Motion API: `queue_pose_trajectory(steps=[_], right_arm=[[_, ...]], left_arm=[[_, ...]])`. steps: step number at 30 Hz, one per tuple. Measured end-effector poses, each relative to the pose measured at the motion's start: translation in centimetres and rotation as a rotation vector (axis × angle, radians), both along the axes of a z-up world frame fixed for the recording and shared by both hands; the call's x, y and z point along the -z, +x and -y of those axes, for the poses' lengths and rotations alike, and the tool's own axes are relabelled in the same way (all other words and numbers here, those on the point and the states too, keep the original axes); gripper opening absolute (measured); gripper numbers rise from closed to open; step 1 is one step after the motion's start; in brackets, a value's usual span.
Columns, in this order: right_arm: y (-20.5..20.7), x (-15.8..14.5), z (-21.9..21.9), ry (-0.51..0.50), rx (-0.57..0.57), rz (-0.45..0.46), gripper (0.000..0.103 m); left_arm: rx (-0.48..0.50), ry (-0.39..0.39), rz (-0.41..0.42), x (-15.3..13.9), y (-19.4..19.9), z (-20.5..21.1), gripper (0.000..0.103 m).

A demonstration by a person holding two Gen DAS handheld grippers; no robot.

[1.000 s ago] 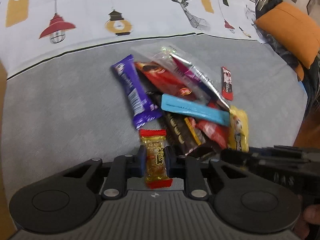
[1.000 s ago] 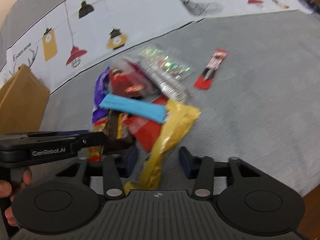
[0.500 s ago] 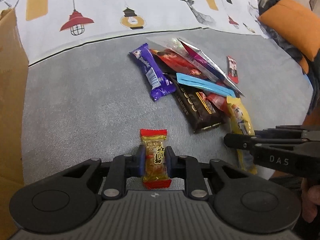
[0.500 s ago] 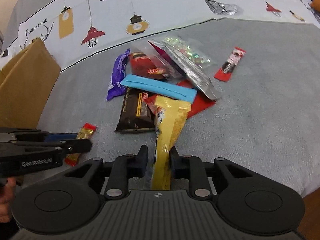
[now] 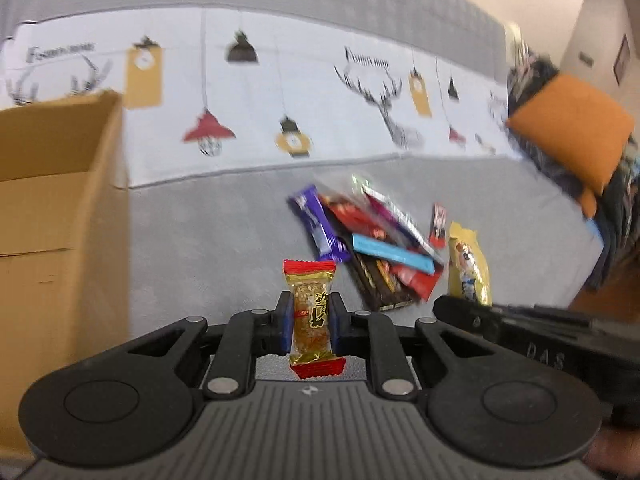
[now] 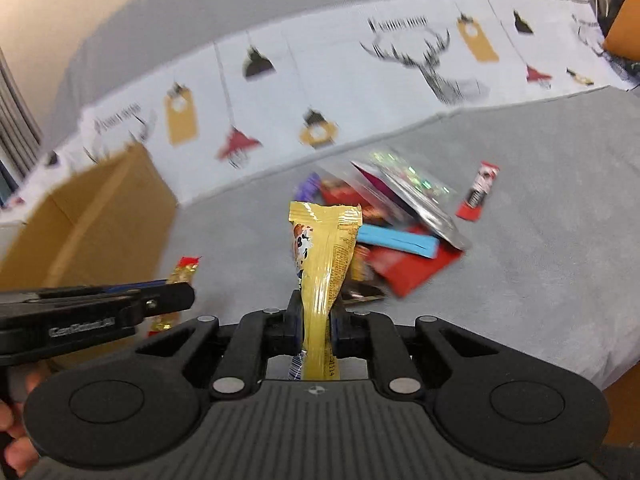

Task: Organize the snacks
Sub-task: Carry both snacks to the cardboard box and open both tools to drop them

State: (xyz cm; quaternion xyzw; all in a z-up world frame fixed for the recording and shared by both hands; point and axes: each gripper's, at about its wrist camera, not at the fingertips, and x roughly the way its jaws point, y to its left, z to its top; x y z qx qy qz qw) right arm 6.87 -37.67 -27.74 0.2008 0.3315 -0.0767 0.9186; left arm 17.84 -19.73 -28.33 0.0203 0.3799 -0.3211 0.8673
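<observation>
My left gripper (image 5: 309,322) is shut on a small gold snack bar with red ends (image 5: 311,312) and holds it above the grey cover. My right gripper (image 6: 316,322) is shut on a long yellow snack packet (image 6: 325,264), which stands up between the fingers. The snack pile (image 5: 372,240) lies ahead on the cover: a purple bar (image 5: 316,226), a blue bar (image 5: 392,254), red and dark wrappers. An open cardboard box (image 5: 56,216) stands at the left. In the right wrist view the pile (image 6: 400,224) and the box (image 6: 92,216) also show.
A small red packet (image 6: 478,196) lies apart, right of the pile. An orange cushion (image 5: 572,124) sits at the far right. A white printed sheet (image 5: 280,92) covers the back. The cover's edge drops off at the right (image 6: 600,364).
Both grippers have lifted and pulled back from the pile with their snacks. The yellow packet has come off the cover. The cardboard box has come further into both views.
</observation>
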Motion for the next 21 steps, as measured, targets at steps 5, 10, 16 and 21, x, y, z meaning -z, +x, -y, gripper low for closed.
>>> queue_pose_trajectory(steps=[5, 10, 16, 21], right_arm=[[-0.5, -3.9, -5.0, -0.025, -0.056, 0.070, 0.013], [0.6, -8.2, -10.2, -0.082, -0.154, 0.131, 0.013], [2.4, -12.5, -14.7, -0.069, -0.245, 0.202, 0.013], [4.5, -15.0, -18.5, -0.065, -0.352, 0.245, 0.013]], left_arm=[[-0.037, -0.114, 0.014, -3.8, -0.6, -4.6, 0.019], [-0.068, -0.191, 0.061, -8.2, -1.2, -8.8, 0.019], [-0.139, -0.239, 0.146, -12.6, -0.7, -14.5, 0.019], [-0.237, -0.224, 0.213, -14.3, -0.1, -18.7, 0.019]])
